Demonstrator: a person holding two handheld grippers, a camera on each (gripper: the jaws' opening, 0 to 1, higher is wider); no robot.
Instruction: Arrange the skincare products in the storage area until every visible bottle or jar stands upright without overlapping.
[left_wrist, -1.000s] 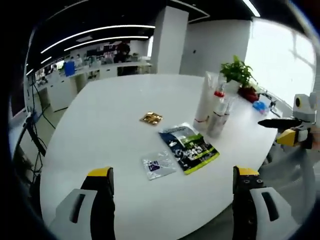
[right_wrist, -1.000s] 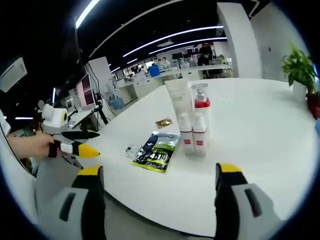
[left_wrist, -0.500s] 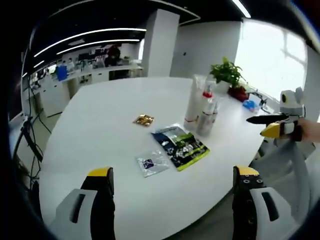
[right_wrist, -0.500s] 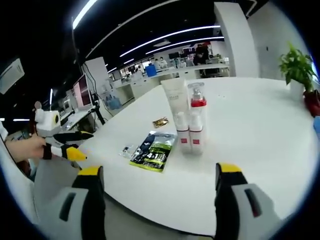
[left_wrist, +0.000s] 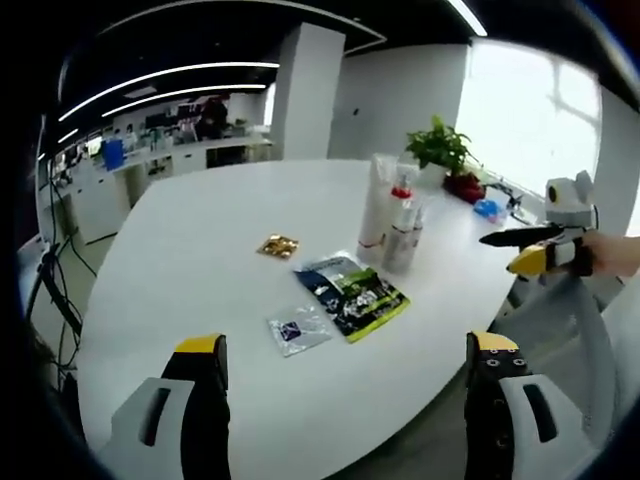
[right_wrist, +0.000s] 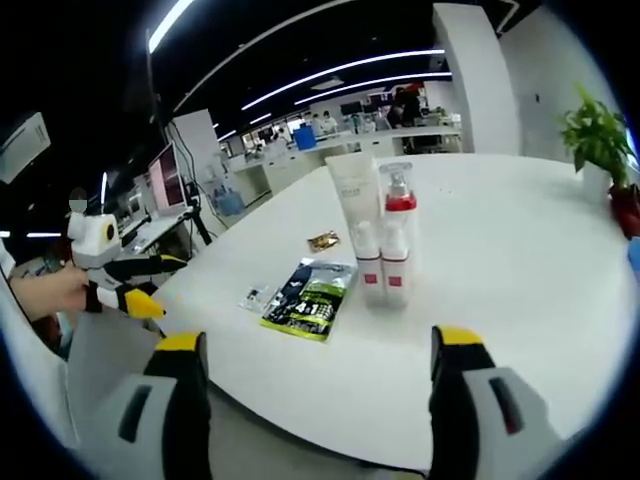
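Note:
Upright and close together on the white table (left_wrist: 200, 250) stand a white tube (left_wrist: 377, 203), a pump bottle with a red collar (left_wrist: 402, 212) and small white bottles (left_wrist: 408, 243). The right gripper view has the tube (right_wrist: 354, 200), the red-collared bottle (right_wrist: 399, 215) and two small bottles (right_wrist: 370, 265) in the middle. My left gripper (left_wrist: 347, 400) is open, short of the table's near edge, and my right gripper (right_wrist: 320, 395) is open too. Each is far from the bottles. The left gripper (right_wrist: 128, 287) and the right gripper (left_wrist: 518, 251) hang beside the table.
Flat on the table lie a black-and-green packet (left_wrist: 351, 294), a small clear sachet (left_wrist: 298, 328) and a gold sachet (left_wrist: 278, 245). A potted plant (left_wrist: 440, 150) stands behind the bottles. A hand (right_wrist: 45, 293) holds the left gripper. Office desks fill the background.
Both cameras have drifted a little, the left one back from the table. The bottles and packets have not moved. Both grippers stay open.

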